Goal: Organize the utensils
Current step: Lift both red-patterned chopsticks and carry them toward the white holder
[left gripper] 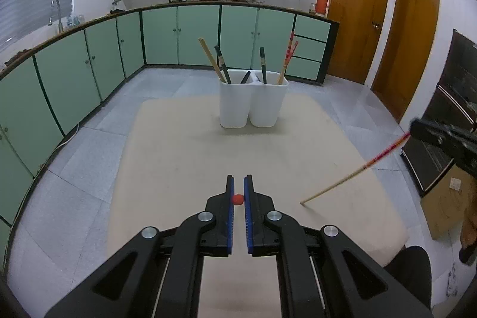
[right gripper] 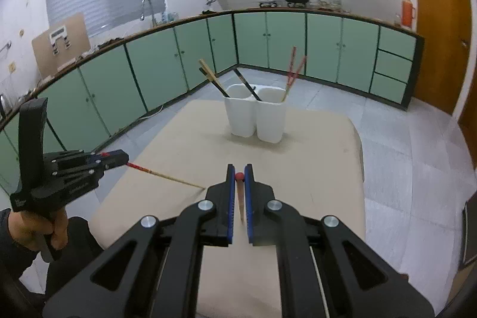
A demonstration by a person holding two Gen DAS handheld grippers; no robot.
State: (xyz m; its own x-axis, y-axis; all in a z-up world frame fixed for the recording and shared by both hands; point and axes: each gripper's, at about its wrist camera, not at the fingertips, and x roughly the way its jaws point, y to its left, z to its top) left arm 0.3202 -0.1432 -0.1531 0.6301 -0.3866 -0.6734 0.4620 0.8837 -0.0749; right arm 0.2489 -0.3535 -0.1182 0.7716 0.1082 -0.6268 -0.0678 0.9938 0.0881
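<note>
Above the beige padded table (left gripper: pixel 179 157), each black gripper, left (left gripper: pixel 238 181) and right (right gripper: pixel 239 170), pinches its own red-ended bamboo chopstick (left gripper: pixel 354 172) (right gripper: pixel 161 175).

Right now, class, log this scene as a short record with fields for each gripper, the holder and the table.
left gripper: shut on left chopstick, red-patterned
right gripper: shut on right chopstick, red-patterned, slanting down toward the pad
holder: white, two compartments, upright on the pad
red pair: in the holder's compartment on the right of the views
pad: beige, covers the table
</note>
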